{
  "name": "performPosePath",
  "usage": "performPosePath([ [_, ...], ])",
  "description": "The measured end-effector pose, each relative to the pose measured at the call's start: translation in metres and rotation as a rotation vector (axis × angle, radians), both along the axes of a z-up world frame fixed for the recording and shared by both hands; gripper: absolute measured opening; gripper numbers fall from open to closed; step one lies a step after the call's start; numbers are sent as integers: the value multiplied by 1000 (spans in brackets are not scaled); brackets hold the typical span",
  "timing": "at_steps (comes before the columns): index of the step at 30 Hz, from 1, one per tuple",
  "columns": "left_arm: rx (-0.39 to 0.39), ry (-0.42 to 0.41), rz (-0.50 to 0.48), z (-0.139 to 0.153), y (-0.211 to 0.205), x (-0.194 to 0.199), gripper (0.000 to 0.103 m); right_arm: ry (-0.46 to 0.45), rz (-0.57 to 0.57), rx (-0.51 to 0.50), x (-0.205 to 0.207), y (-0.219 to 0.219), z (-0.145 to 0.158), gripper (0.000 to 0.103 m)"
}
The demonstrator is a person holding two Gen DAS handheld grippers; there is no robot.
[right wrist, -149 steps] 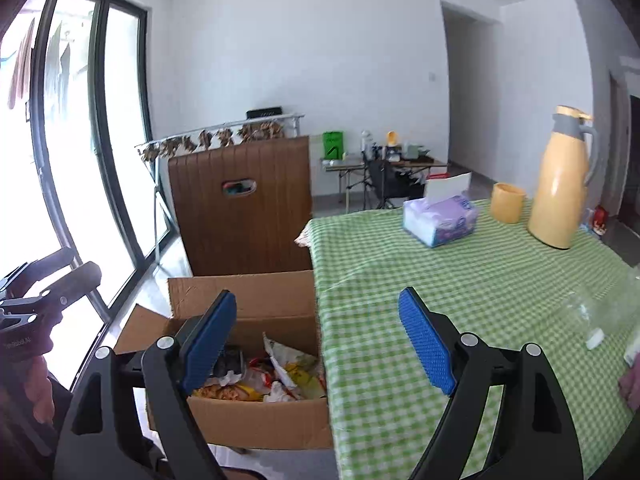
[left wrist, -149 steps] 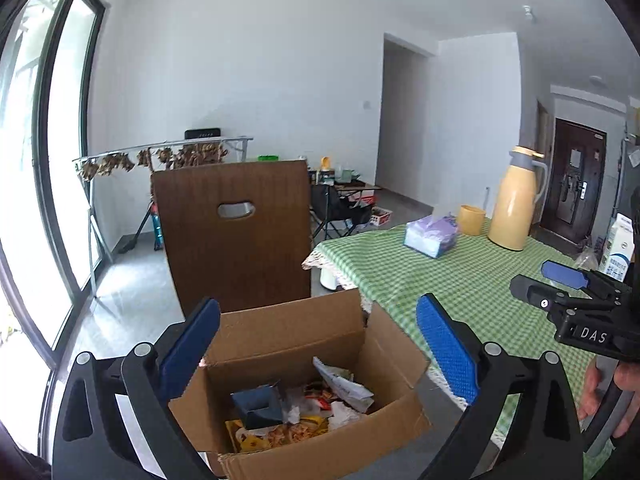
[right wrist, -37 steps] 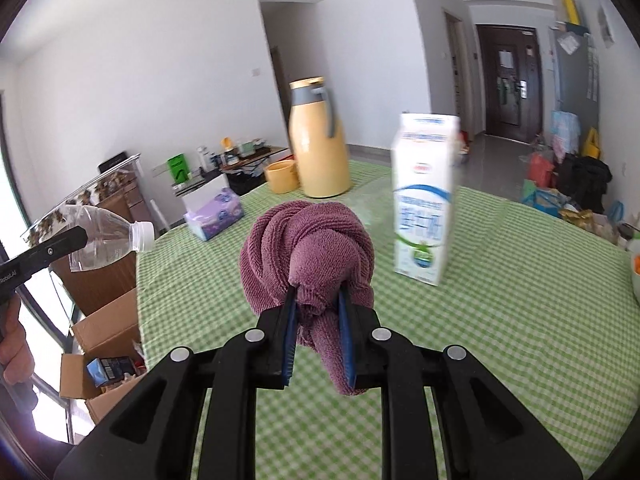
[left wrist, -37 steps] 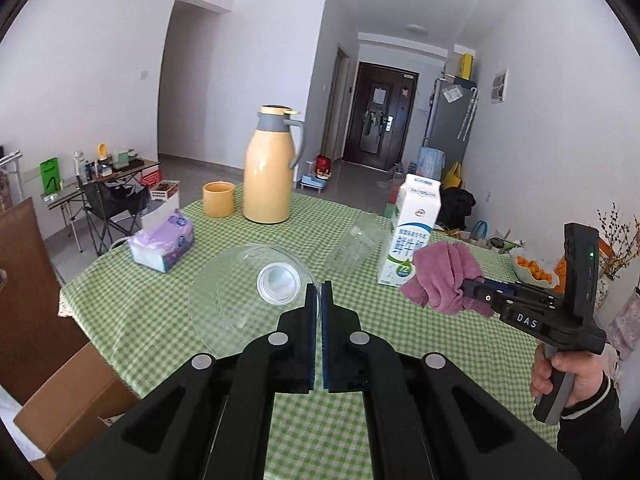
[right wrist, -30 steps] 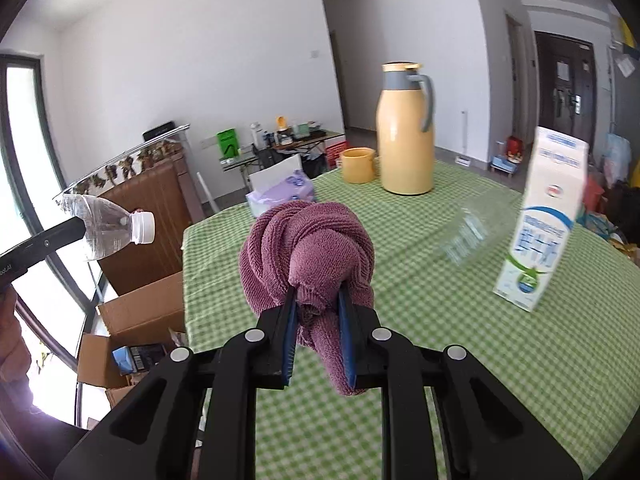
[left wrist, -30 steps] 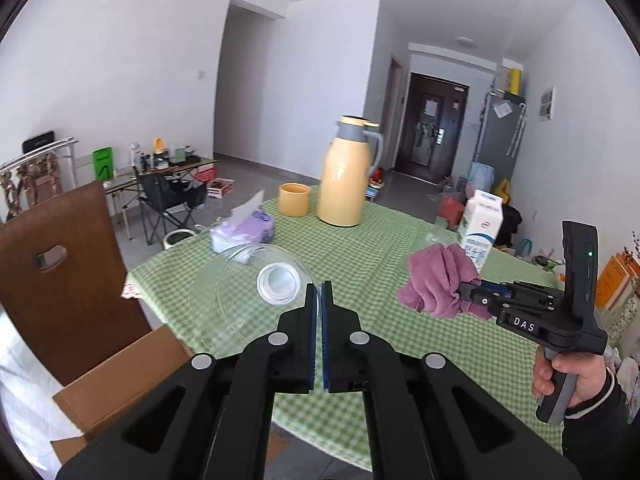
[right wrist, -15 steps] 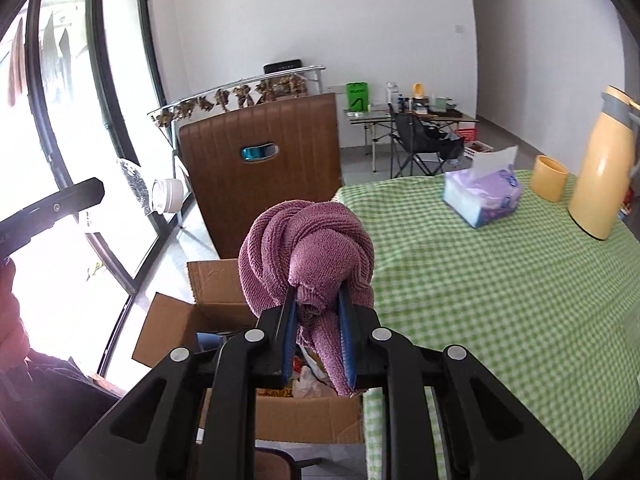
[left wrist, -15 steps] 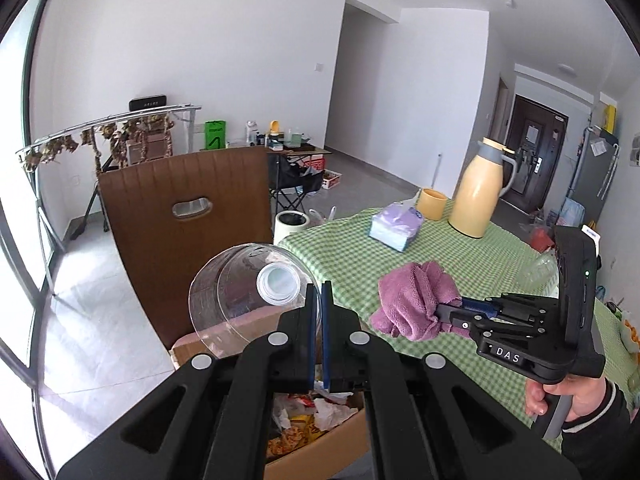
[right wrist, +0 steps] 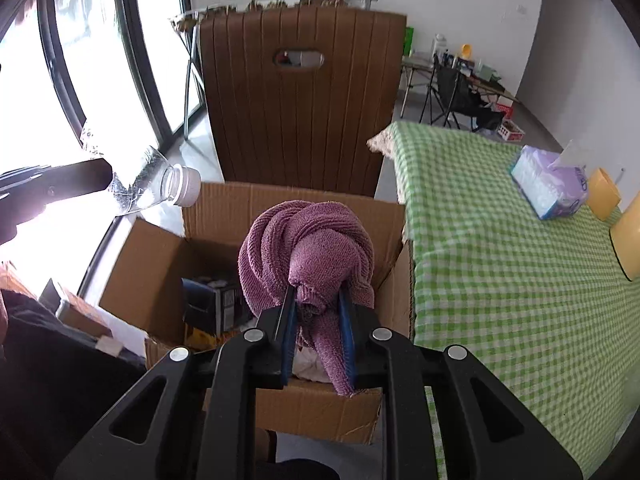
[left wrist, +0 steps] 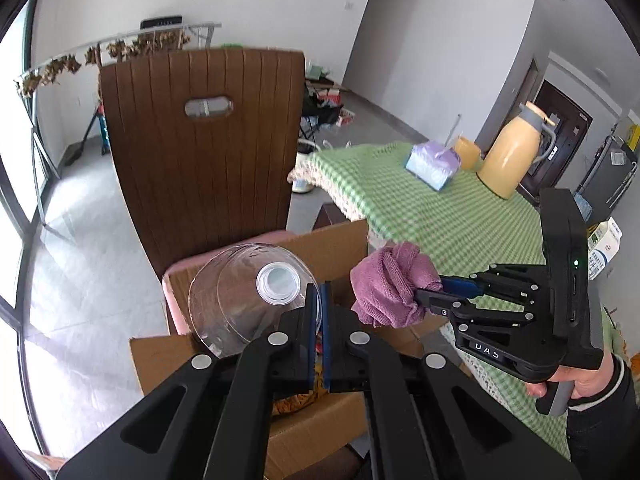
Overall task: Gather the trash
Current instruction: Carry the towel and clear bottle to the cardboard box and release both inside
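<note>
My left gripper [left wrist: 319, 304] is shut on the thin edge of an empty clear plastic bottle [left wrist: 248, 296], whose white cap faces the lens; the bottle hangs over the open cardboard box [left wrist: 340, 248]. The bottle [right wrist: 148, 184] also shows at the left of the right wrist view, above the box's left flap. My right gripper [right wrist: 316, 312] is shut on a bunched purple towel [right wrist: 308, 240], held above the box [right wrist: 320, 408]. In the left wrist view the towel [left wrist: 392, 284] and right gripper [left wrist: 430, 292] hover over the box's right side. Wrappers and a dark carton [right wrist: 212, 300] lie inside.
A brown chair [right wrist: 300, 120] stands behind the box. The green checked table [right wrist: 520, 280] is at the right, bearing a tissue box [right wrist: 552, 184], an orange cup [right wrist: 604, 196], a yellow jug [left wrist: 516, 152] and a milk carton [left wrist: 604, 244]. Tall windows [right wrist: 132, 52] line the left.
Both grippers swung from over the table leftwards and down to above the cardboard box, rolling as they went. The bottle and the towel stayed gripped throughout.
</note>
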State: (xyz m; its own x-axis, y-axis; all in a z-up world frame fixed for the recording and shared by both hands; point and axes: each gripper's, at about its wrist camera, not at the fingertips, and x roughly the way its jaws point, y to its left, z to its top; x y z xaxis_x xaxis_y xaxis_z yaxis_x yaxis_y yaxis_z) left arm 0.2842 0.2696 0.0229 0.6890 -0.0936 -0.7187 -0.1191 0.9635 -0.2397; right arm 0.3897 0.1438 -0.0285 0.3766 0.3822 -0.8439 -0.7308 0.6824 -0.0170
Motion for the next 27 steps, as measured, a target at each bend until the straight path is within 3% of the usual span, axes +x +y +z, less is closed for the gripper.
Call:
performPosePath([
  [5, -84, 151, 31, -64, 15, 23, 0, 64, 50, -154, 8, 35, -57, 24],
  [8, -119, 199, 42, -87, 21, 32, 0, -1, 13, -262, 14, 44, -77, 54],
  [9, -133, 205, 39, -92, 22, 34, 0, -24, 8, -246, 14, 43, -74, 65],
  [10, -145, 211, 40, -96, 22, 37, 0, -18, 11, -210, 15, 40, -68, 70],
  [16, -193, 232, 11, -106, 19, 57, 0, -73, -80, -45, 27, 5, -18, 72],
  [20, -222, 255, -51, -110, -4, 84, 0, -97, -143, 49, 31, -25, 10, 75],
  [24, -232, 245, -117, -103, -40, 107, 0, -125, -186, 78, 30, -46, 21, 76],
  [27, -198, 234, -160, -96, -64, 124, 0, -126, -214, 95, 31, -62, 24, 76],
])
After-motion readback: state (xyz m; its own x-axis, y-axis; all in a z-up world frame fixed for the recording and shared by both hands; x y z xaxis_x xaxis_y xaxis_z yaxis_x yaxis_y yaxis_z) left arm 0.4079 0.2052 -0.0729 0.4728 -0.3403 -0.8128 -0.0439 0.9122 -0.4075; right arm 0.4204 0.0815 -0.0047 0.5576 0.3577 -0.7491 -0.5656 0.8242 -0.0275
